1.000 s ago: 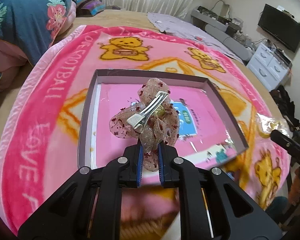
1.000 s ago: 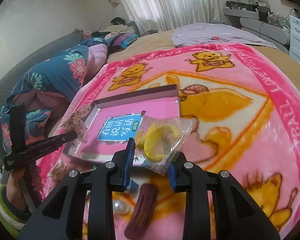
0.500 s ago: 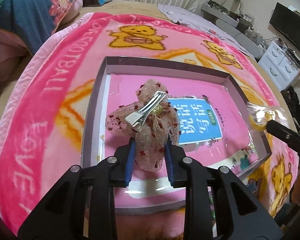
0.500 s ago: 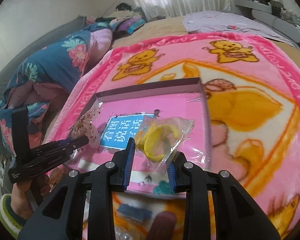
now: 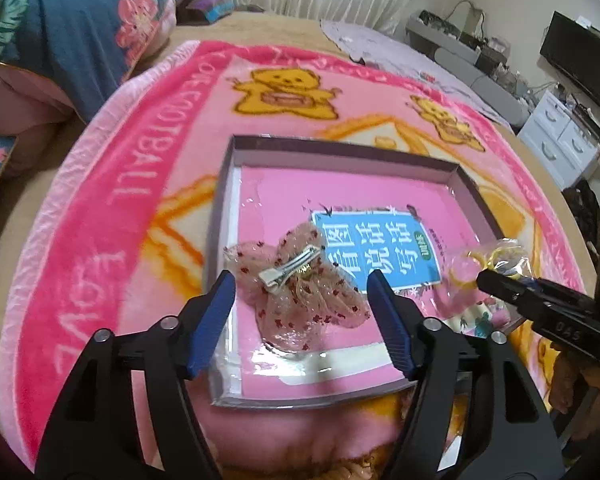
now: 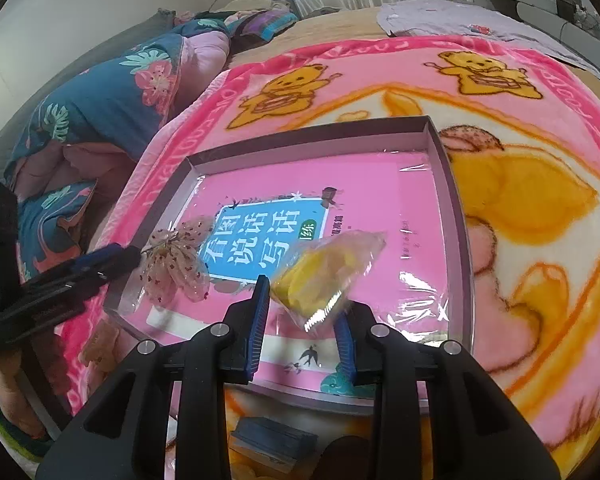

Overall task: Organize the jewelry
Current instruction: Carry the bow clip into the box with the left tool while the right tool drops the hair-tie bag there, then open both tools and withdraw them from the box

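Observation:
A sheer pink bow hair clip (image 5: 300, 296) with a silver clasp lies on the pink book inside the shallow grey box (image 5: 340, 148). My left gripper (image 5: 300, 284) straddles it, jaws opening, pads clear of the bow. My right gripper (image 6: 303, 304) hangs over the box (image 6: 312, 136), pinching the lower corner of a clear bag of yellow bands (image 6: 324, 268); its jaws are just starting to open. The bag (image 5: 496, 256) and the right gripper's tip (image 5: 486, 280) show at the right of the left wrist view. The bow (image 6: 172, 264) and the left gripper (image 6: 128, 254) appear at the left of the right wrist view.
The box rests on a pink teddy-bear blanket (image 5: 140, 184) spread on a bed. A floral quilt (image 5: 72, 28) is piled at the far left. A blue block (image 6: 276, 436) and a dark clip lie on the blanket in front of the box. A white dresser (image 5: 560, 144) stands to the right.
My left gripper's jaws spread apart and the bow dropped from them onto the book in the box. My right gripper carried the bag forward and down over the box.

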`<act>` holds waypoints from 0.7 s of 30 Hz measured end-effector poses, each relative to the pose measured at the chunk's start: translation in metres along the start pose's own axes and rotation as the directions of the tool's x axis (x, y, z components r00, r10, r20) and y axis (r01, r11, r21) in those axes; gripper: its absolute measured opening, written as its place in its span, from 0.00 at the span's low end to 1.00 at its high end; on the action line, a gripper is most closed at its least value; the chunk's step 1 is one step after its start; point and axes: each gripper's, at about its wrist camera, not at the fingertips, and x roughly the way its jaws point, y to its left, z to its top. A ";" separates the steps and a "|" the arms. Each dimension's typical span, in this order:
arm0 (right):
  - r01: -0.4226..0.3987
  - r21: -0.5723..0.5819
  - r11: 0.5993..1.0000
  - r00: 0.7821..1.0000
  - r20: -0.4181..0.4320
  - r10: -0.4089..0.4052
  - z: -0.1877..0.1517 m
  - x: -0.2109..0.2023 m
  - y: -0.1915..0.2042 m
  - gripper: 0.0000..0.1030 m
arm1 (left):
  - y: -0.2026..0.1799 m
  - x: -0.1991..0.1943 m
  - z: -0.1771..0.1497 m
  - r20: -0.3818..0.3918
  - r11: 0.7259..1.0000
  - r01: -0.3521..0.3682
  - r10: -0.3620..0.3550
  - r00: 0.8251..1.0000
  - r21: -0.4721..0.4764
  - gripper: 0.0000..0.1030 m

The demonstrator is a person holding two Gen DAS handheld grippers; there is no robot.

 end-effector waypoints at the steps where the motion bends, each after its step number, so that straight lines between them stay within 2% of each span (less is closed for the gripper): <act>1: -0.003 0.003 1.000 1.000 0.002 0.003 0.000 -0.001 -0.001 0.32 | 0.001 -0.003 0.001 0.007 1.000 -0.003 0.003 1.000 -0.003 0.63; 5: 0.016 0.010 1.000 1.000 0.016 -0.016 -0.002 -0.006 -0.005 0.42 | 0.008 -0.017 0.002 0.035 1.000 -0.013 0.013 0.999 -0.024 0.68; 7: 0.026 0.016 1.000 0.999 0.024 -0.026 -0.003 -0.009 -0.008 0.46 | 0.010 -0.021 0.002 0.044 0.999 -0.020 0.021 0.999 -0.031 0.80; 12: 0.067 0.034 0.997 0.995 0.070 -0.070 -0.005 -0.028 -0.017 0.55 | 0.016 -0.033 0.002 0.067 0.998 -0.033 0.037 0.997 -0.055 0.88; 21: 0.120 0.009 0.993 0.972 0.205 -0.119 -0.011 -0.083 -0.010 0.73 | 0.017 -0.072 -0.002 0.128 0.997 -0.027 0.036 0.991 -0.071 0.91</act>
